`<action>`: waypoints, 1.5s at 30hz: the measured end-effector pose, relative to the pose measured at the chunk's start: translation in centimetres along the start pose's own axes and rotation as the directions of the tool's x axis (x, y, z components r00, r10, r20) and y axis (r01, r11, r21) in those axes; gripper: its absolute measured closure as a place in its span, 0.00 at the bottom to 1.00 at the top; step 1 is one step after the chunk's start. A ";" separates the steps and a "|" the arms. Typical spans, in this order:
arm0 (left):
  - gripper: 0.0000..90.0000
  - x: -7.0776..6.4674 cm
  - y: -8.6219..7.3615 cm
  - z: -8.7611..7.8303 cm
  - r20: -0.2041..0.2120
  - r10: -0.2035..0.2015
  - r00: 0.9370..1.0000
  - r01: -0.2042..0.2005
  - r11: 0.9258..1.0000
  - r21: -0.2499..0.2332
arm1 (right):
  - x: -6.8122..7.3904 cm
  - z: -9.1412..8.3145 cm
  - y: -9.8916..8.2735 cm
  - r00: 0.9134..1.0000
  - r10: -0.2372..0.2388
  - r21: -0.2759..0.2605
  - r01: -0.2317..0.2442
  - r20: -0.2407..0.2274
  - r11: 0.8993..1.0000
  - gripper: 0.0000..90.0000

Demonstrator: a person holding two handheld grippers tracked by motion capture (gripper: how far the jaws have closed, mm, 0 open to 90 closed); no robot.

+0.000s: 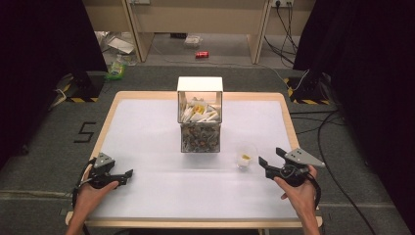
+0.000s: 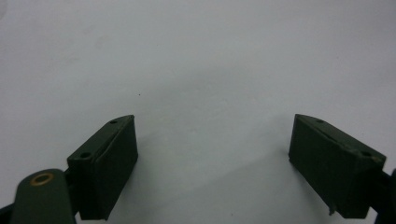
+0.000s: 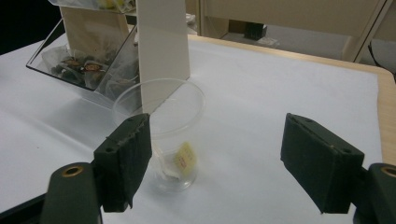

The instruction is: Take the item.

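While the left claw (image 1: 128,173) rests wide open and empty at seven o'clock on the surface (image 1: 147,127), the cup (image 1: 245,155) stands upright just beside the right claw (image 1: 272,156), also open and empty, at its ten o'clock.

Left gripper (image 2: 212,163) with two dark fingers (image 2: 109,168) spread wide apart, nothing between them, above white table surface (image 2: 196,60)

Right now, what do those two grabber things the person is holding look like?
Each gripper, left and right, is black with two blocky, flat-faced jaws. A grey three-cornered plate sits on top, and a black cable trails off. A brass-coloured ring marks a jaw arm. No sleeves show.
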State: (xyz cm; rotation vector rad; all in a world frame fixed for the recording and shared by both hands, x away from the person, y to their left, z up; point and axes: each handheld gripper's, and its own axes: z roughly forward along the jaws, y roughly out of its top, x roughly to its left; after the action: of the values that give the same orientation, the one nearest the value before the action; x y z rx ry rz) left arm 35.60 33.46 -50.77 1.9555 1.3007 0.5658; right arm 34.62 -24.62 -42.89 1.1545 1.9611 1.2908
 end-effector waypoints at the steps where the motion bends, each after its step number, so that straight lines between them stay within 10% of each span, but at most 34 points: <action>1: 0.16 0.0 0.0 0.0 0.001 0.001 1.000 -0.001 1.000 0.000 | -0.1 0.0 -0.1 1.000 -0.006 -0.001 0.006 0.004 1.000 0.28; 45: 0.16 0.0 0.0 0.0 -0.001 0.001 1.000 -0.001 1.000 0.001 | -0.5 0.2 -4.8 0.998 0.057 0.098 -0.057 -0.002 0.994 0.28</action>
State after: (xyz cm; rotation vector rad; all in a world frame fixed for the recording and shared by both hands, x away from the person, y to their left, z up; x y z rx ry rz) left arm 35.60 33.46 -50.77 1.9571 1.3001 0.5666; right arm 33.26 -25.83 -47.32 1.2639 2.0278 1.2392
